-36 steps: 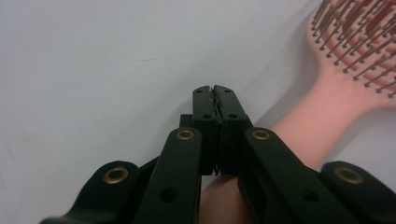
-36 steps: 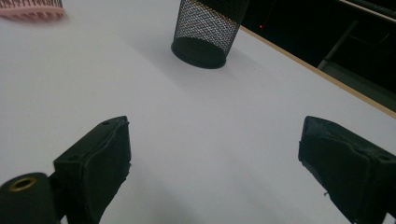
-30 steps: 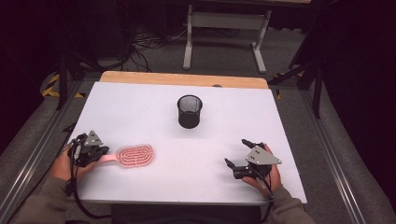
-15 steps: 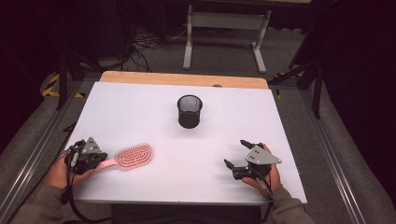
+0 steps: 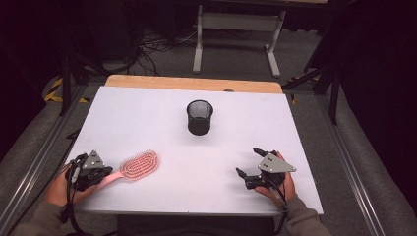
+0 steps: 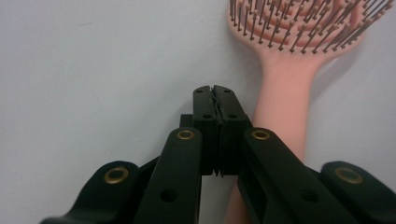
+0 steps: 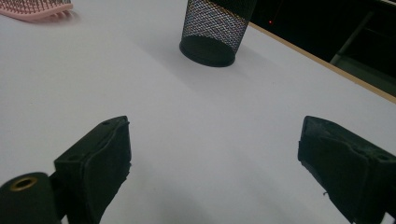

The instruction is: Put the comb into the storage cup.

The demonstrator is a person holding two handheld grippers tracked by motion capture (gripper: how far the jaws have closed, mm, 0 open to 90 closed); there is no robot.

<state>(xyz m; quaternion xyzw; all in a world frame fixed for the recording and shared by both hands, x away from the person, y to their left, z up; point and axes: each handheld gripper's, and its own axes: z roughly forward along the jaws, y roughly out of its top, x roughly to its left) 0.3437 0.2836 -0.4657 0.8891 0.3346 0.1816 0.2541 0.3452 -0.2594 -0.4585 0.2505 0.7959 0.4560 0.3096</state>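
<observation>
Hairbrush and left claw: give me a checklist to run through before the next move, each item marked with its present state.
1. Left claw around the hairbrush handle: not ok. Its jaws are shut together on nothing, and the handle lies beside them.
2. Hairbrush flat on the table, bristles up: ok.
3. Mesh cup upright with its mouth free: ok.
4. Path from hairbrush to mesh cup free of other things: ok.
5. Right claw open and out of the way: ok. It rests near the table's front right, jaws wide with nothing between them.
6. Whether the left claw touches the handle: cannot tell.
</observation>
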